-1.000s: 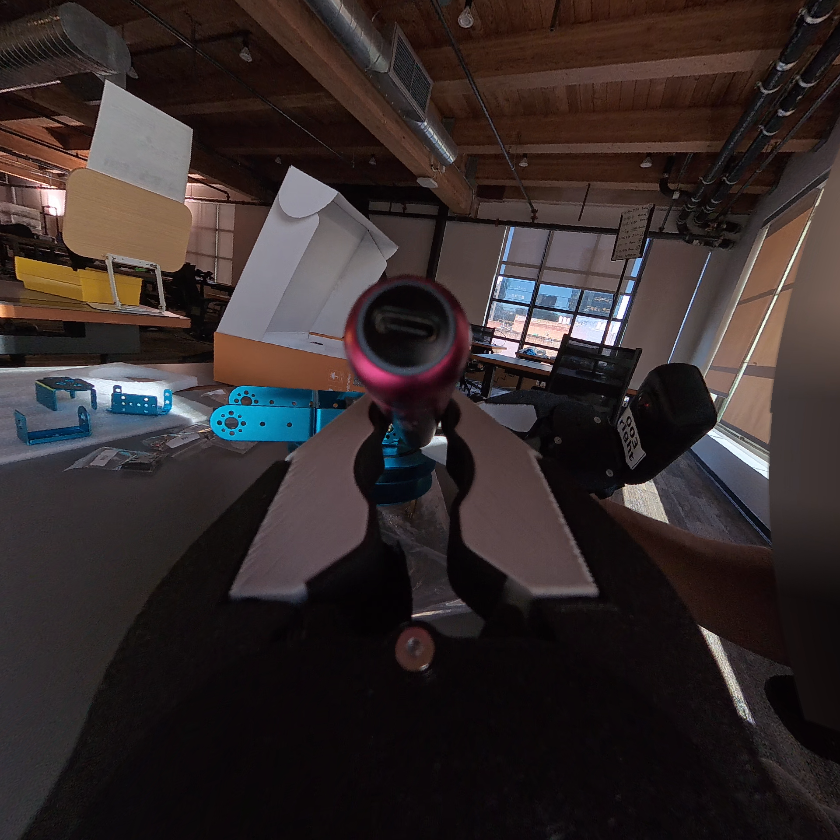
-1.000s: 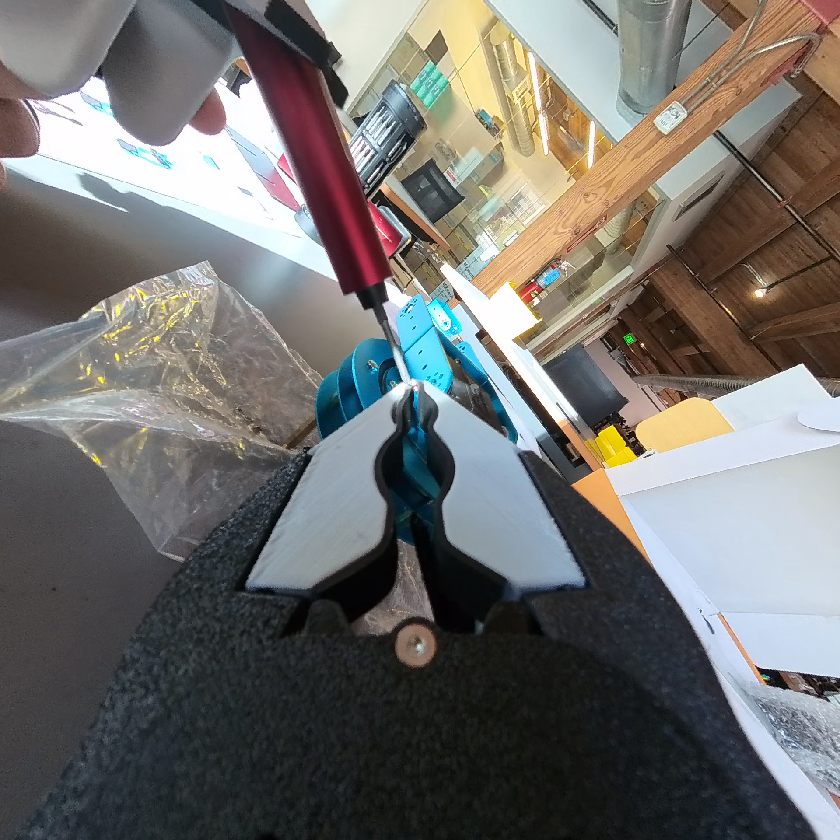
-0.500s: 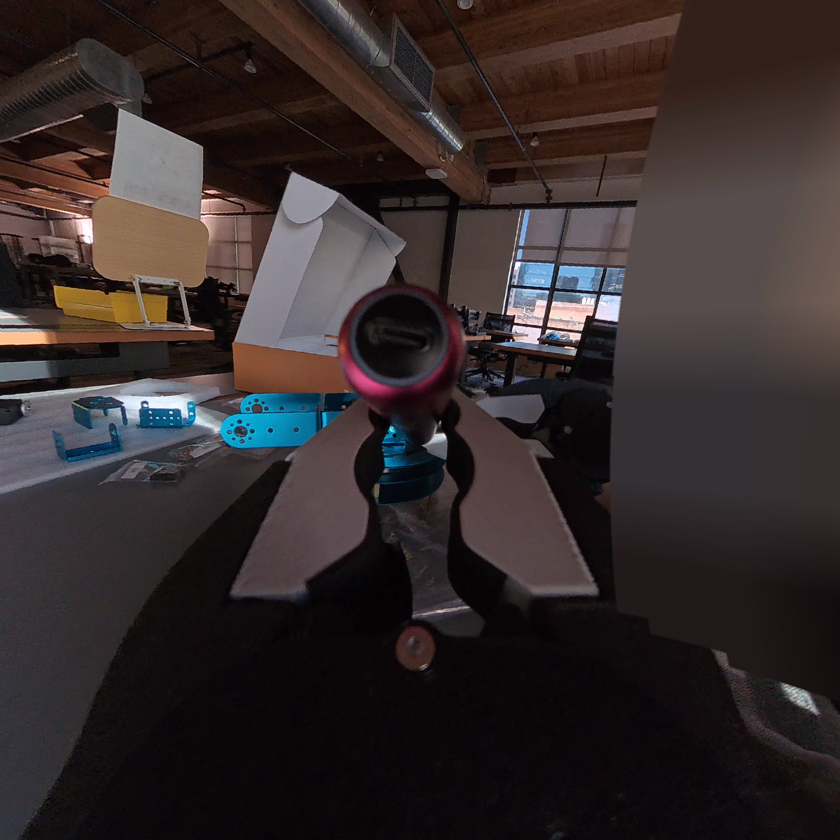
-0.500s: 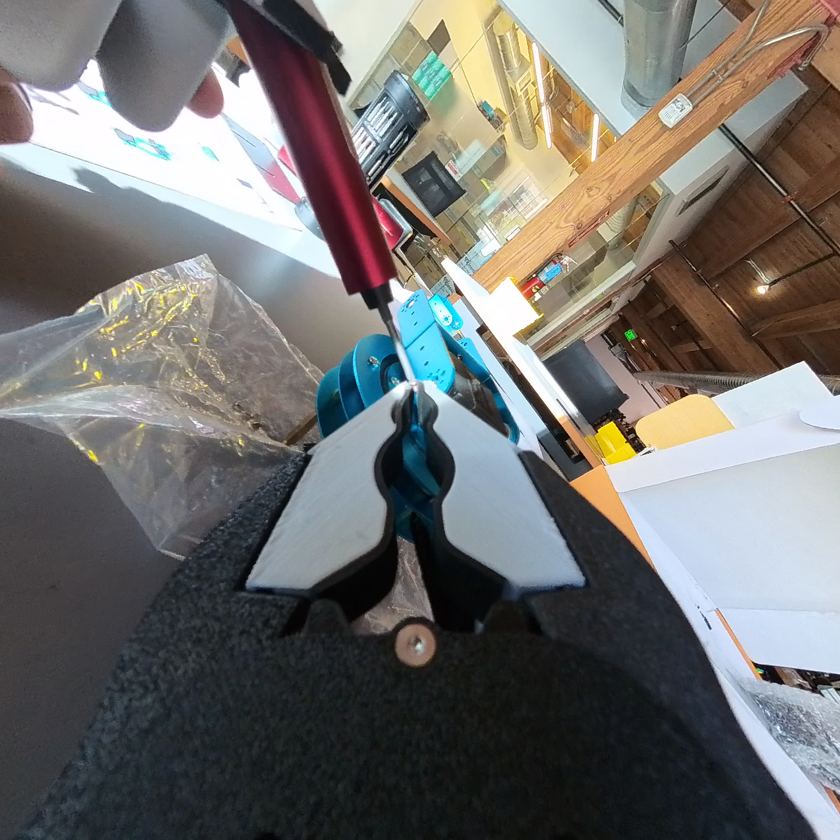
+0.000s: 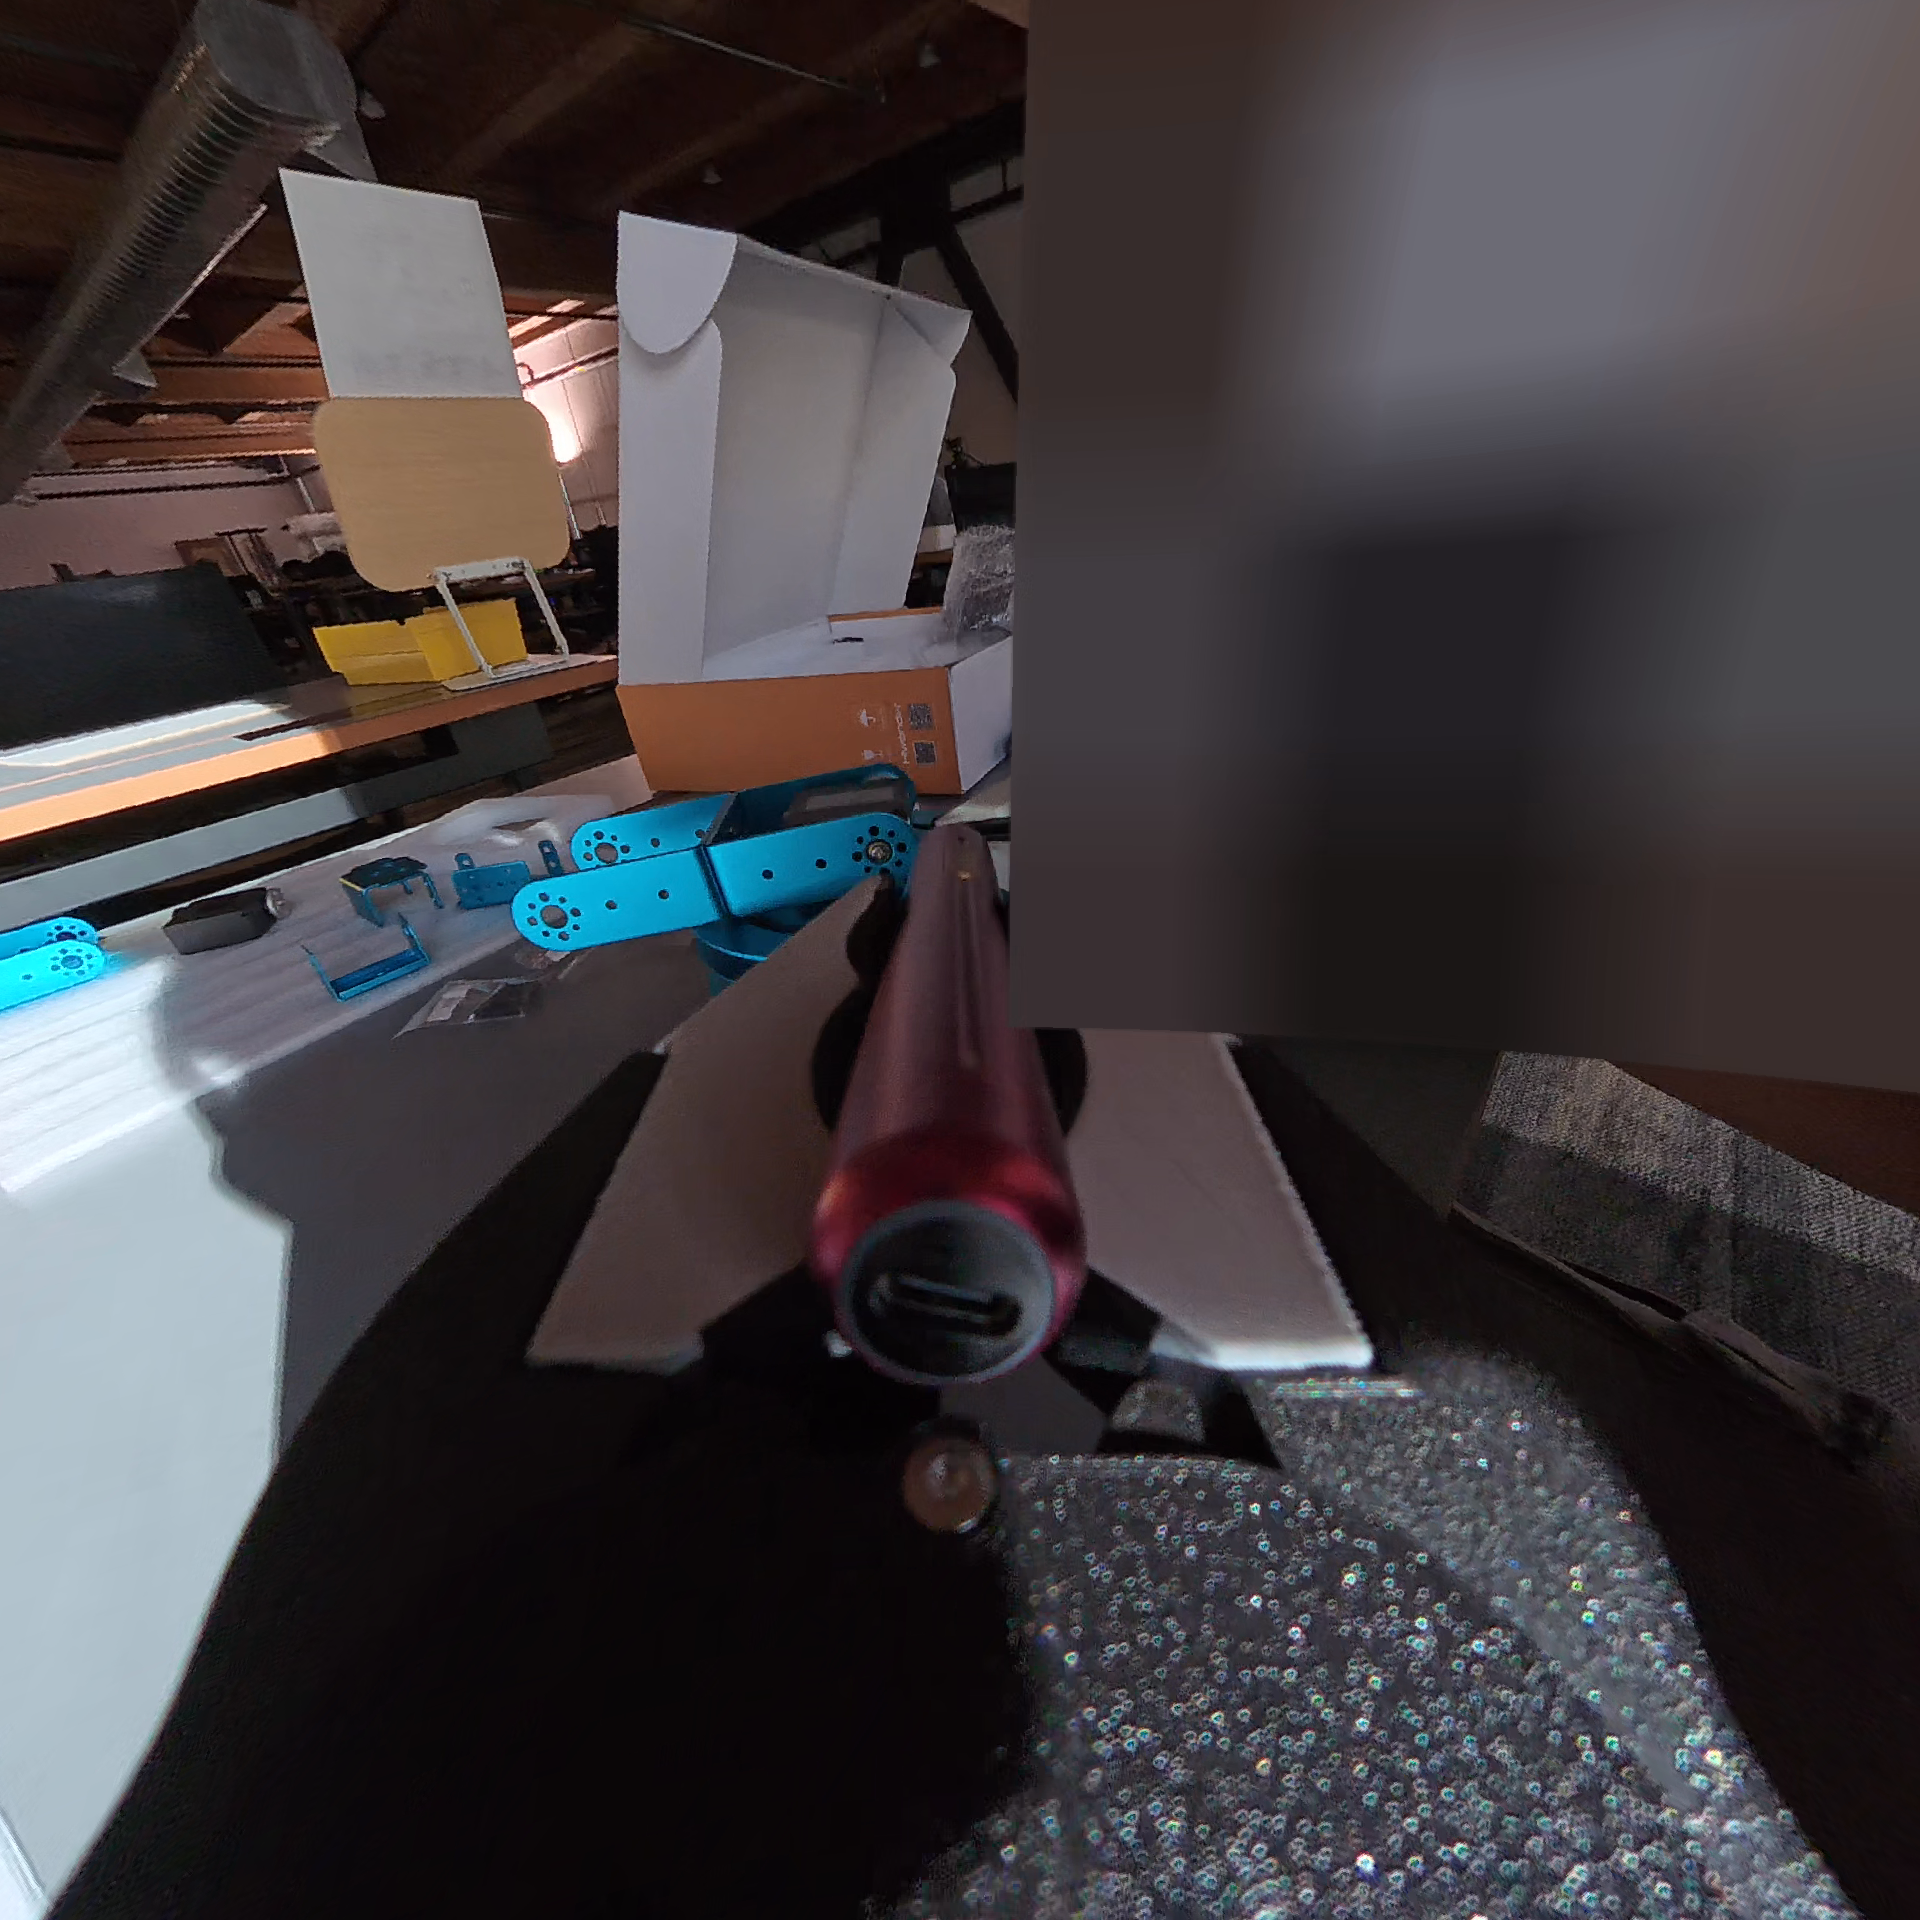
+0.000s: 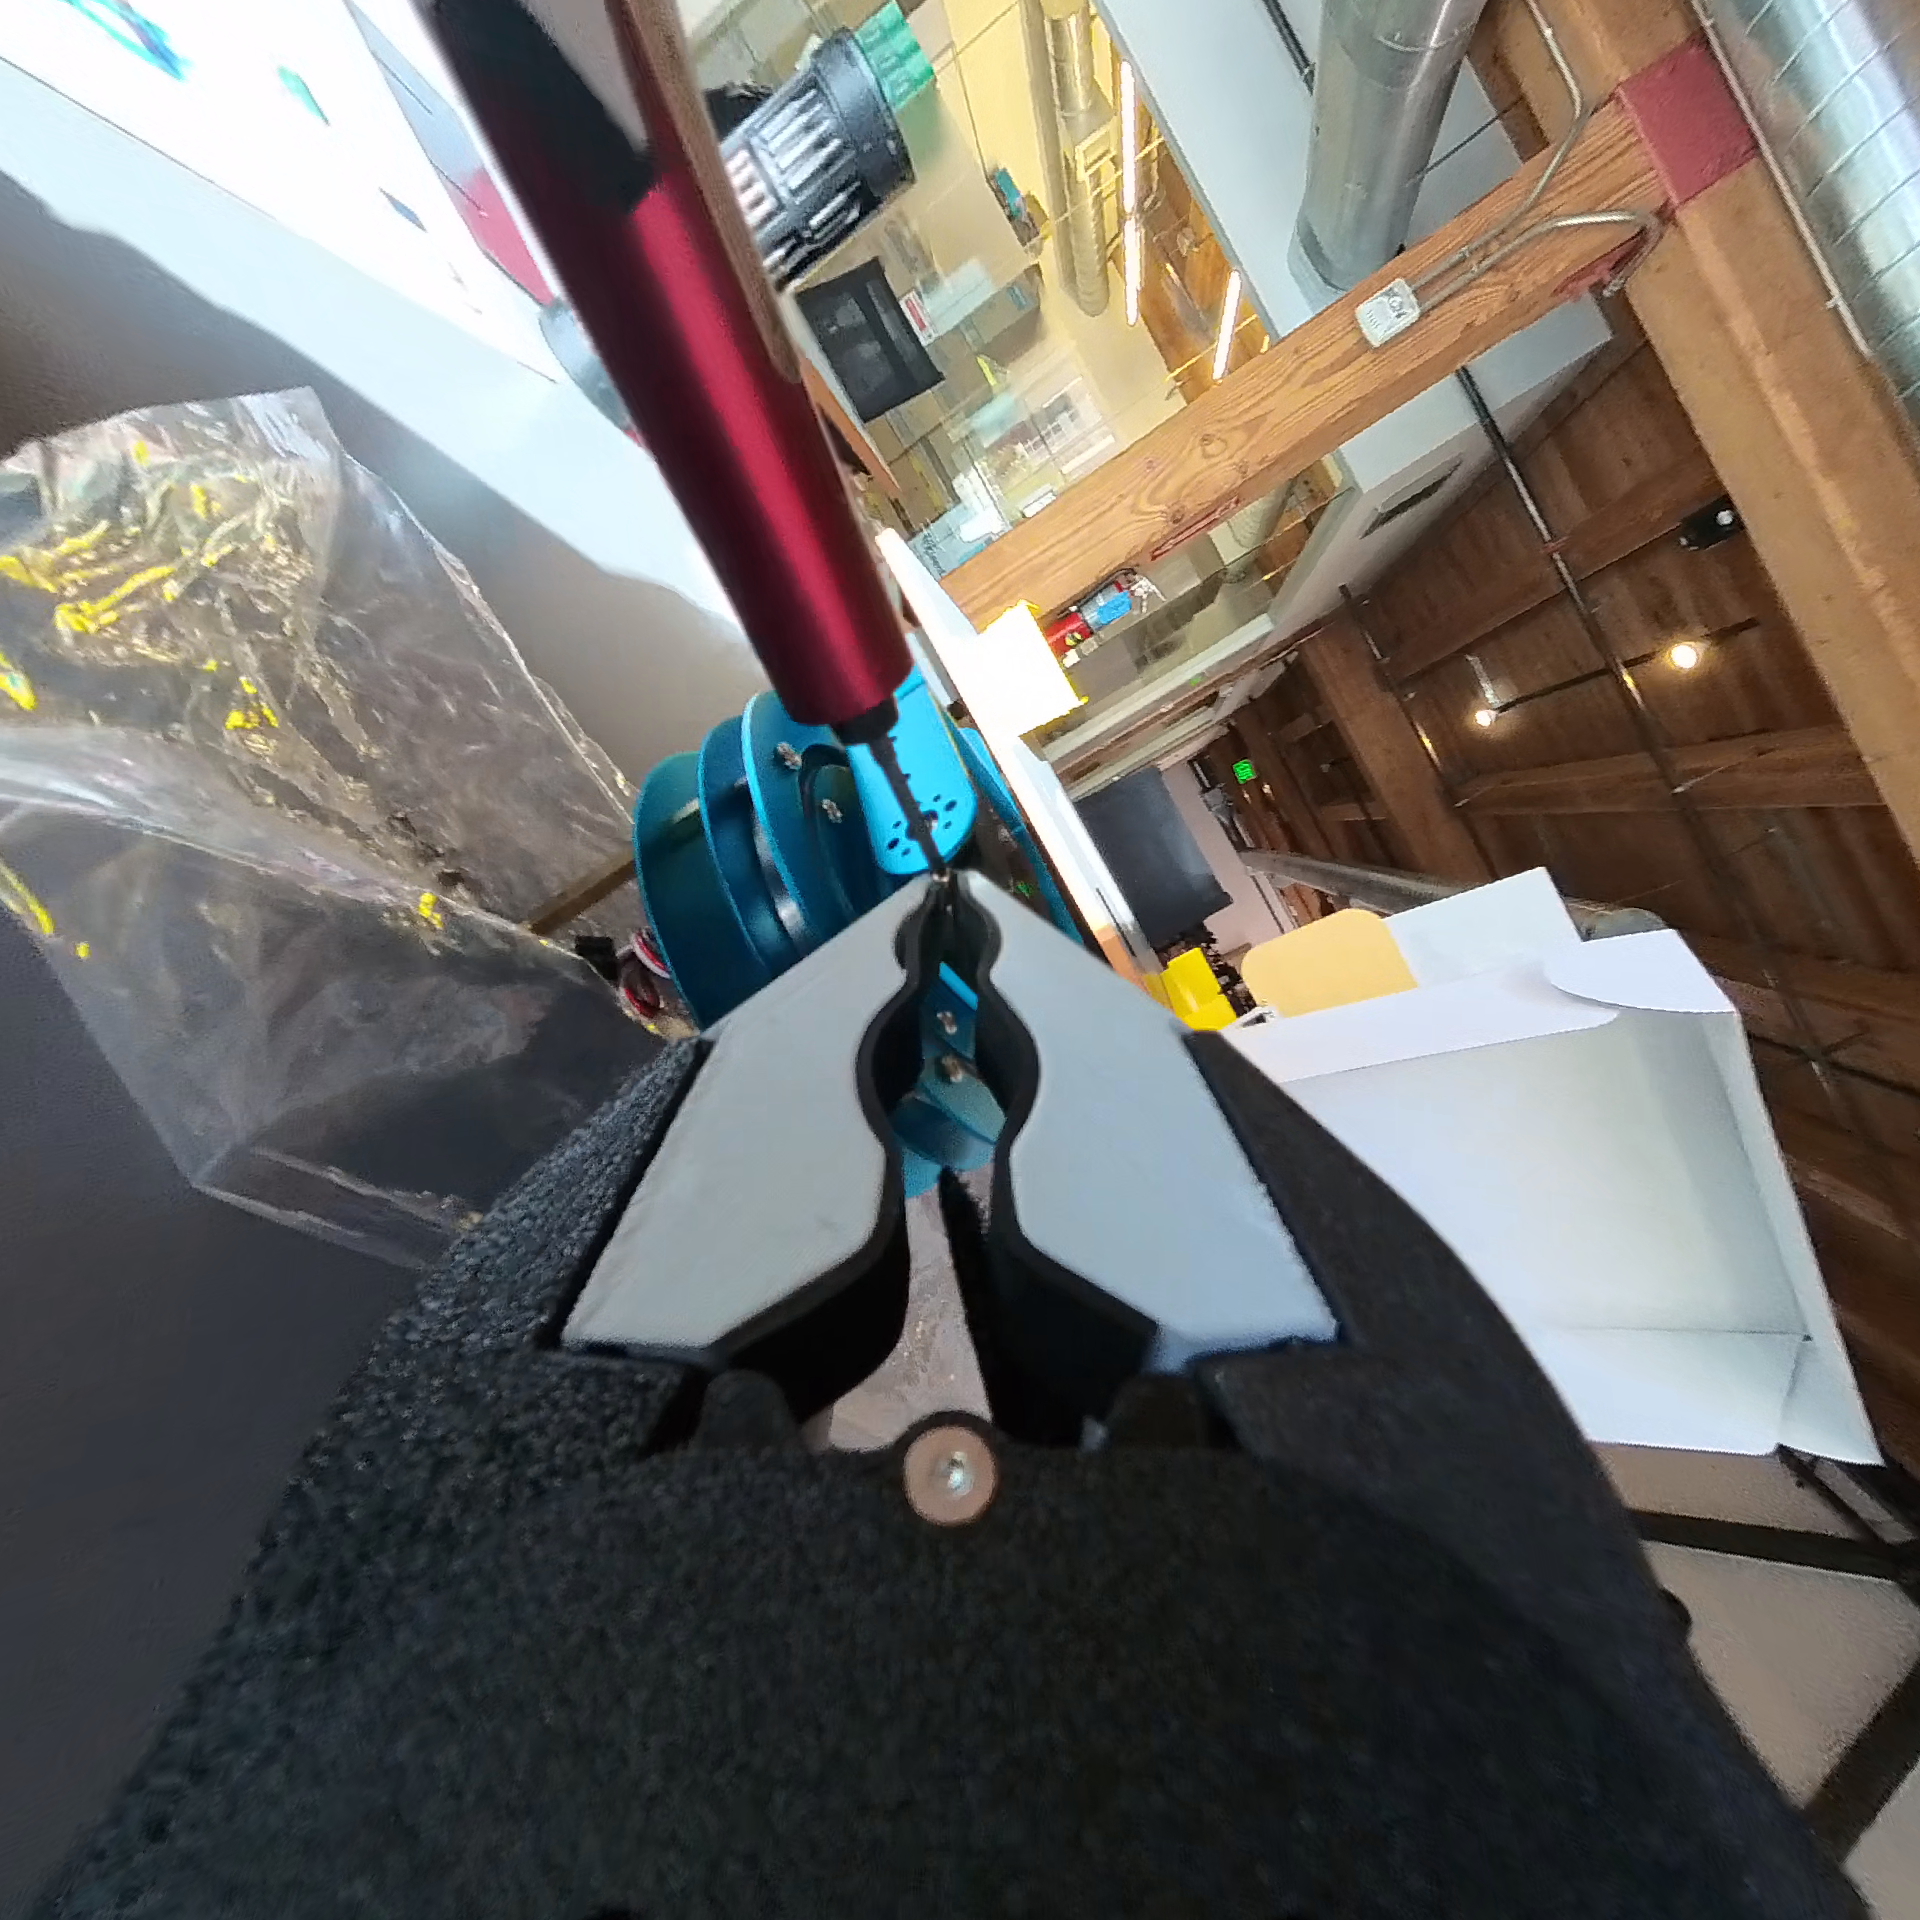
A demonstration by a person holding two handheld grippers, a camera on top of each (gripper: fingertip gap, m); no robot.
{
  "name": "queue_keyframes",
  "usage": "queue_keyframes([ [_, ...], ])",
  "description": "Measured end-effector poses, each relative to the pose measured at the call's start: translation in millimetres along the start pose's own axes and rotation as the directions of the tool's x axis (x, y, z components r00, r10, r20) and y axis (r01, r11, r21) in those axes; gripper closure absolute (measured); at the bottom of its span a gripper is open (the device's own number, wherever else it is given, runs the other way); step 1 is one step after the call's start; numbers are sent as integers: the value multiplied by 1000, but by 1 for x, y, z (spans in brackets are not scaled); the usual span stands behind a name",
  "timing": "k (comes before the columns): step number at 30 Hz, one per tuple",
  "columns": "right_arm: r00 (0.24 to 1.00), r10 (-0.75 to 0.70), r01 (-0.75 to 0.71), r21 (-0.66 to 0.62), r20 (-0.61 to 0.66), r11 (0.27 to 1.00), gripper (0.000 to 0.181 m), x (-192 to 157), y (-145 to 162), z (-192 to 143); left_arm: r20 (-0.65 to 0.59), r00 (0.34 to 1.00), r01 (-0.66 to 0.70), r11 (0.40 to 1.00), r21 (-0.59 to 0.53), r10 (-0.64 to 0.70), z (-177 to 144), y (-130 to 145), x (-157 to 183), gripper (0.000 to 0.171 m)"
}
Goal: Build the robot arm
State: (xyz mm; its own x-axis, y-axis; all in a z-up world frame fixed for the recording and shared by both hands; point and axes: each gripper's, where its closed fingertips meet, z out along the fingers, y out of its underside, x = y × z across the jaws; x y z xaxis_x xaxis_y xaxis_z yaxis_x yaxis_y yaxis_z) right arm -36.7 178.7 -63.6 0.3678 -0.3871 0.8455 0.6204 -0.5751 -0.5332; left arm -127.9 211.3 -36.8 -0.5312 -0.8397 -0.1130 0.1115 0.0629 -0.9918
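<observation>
My left gripper [image 5: 935,906] is shut on a red electric screwdriver [image 5: 940,1091]. The screwdriver lies along the fingers, its rear end toward the camera and its tip toward a blue metal bracket assembly [image 5: 717,873]. In the right wrist view the screwdriver [image 6: 748,416] comes down from the upper left. Its thin bit meets the tips of my right gripper [image 6: 948,885]. That gripper is shut, pinching a small silvery screw-like piece [image 6: 940,881] right in front of the blue assembly [image 6: 748,831].
A crumpled clear plastic bag [image 6: 260,779] lies on the grey table left of the assembly. An open white and orange box [image 5: 790,582] stands behind it. Loose blue brackets [image 5: 374,956] and a black servo [image 5: 218,920] lie on white foam. A black bit holder [image 6: 821,156] stands farther back. My right fingertips sit around 10 cm from my left ones.
My left gripper has turned and tilted, so the screwdriver's rear end now sits low and close to the camera. In the right view the screwdriver has come nearer. The right gripper stays shut.
</observation>
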Motion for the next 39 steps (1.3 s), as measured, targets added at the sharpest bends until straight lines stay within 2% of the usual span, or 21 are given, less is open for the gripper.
queue_keyframes([
  [1,1000,-1,1,7,4,1000,181,0,-1,-1,5,1000,9,1000,1,-9,-1,-1,0,151],
  [7,993,-115,114,-9,-37,993,181,-1,0,-1,10,997,79,997,-17,-79,-1,1,-1,152],
  [13,997,-65,66,27,-30,997,181,1,-5,-4,37,999,-18,999,31,17,-5,-5,5,152],
  [24,1000,-17,18,71,-25,997,180,2,-11,-6,41,999,-1,998,59,-1,-7,-10,4,152],
  [35,1000,8,-8,77,5,997,159,-2,-12,-5,39,999,14,997,75,-17,-6,-12,3,152],
  [39,1000,23,-23,93,2,995,158,0,-15,-7,46,999,18,997,71,-21,-7,-11,1,151],
])
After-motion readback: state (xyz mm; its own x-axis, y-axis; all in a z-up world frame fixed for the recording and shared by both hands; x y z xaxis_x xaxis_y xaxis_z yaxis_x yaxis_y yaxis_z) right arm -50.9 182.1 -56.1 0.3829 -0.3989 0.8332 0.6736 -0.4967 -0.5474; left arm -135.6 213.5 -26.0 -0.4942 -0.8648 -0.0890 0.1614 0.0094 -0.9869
